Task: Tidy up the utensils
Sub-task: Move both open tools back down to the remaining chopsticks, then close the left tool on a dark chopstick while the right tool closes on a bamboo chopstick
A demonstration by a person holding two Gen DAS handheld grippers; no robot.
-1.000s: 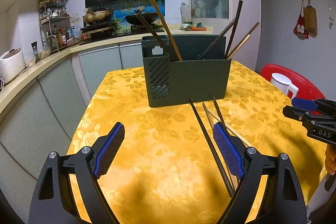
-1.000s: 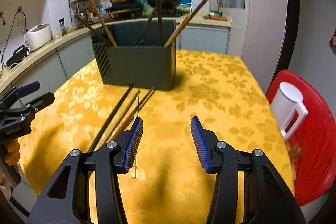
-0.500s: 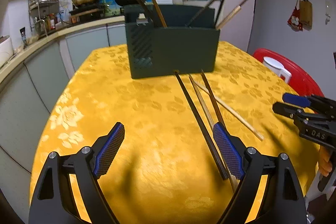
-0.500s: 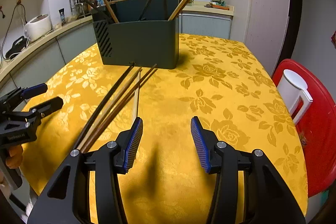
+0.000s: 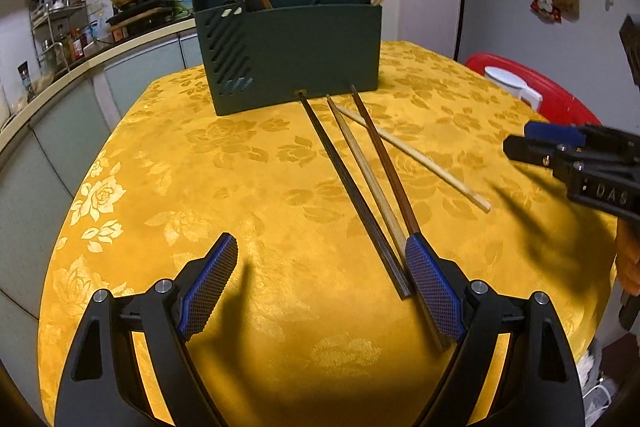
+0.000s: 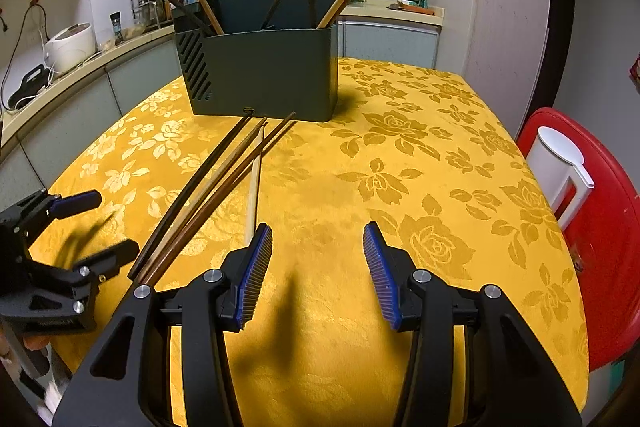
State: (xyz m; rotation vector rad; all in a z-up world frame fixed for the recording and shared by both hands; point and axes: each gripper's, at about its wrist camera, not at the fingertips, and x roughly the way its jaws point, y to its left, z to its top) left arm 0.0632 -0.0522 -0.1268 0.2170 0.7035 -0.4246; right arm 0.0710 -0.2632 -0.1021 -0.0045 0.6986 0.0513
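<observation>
A dark green utensil holder (image 5: pixel 292 51) (image 6: pixel 260 71) stands at the far side of the yellow table and holds several chopsticks upright. Loose chopsticks lie in front of it: a black one (image 5: pixel 352 191) (image 6: pixel 188 195), a light wooden one (image 5: pixel 366 179), a brown one (image 5: pixel 386 167) (image 6: pixel 224 195) and a pale one (image 5: pixel 420 159) (image 6: pixel 254 187) lying askew. My left gripper (image 5: pixel 320 279) is open, low over the table, its right pad (image 5: pixel 434 291) beside the near chopstick ends. My right gripper (image 6: pixel 318 267) is open and empty, its left pad (image 6: pixel 256 267) by the pale chopstick's end.
A red stool (image 6: pixel 600 227) carrying a white jug (image 6: pixel 560 167) stands right of the table. A kitchen counter (image 6: pixel 80 67) with a rice cooker runs along the left. The right gripper shows in the left wrist view (image 5: pixel 580 159); the left gripper shows in the right wrist view (image 6: pixel 52 247).
Both grippers have dropped lower and moved forward toward the loose chopsticks. The holder looms larger in both views. Jaws stay open.
</observation>
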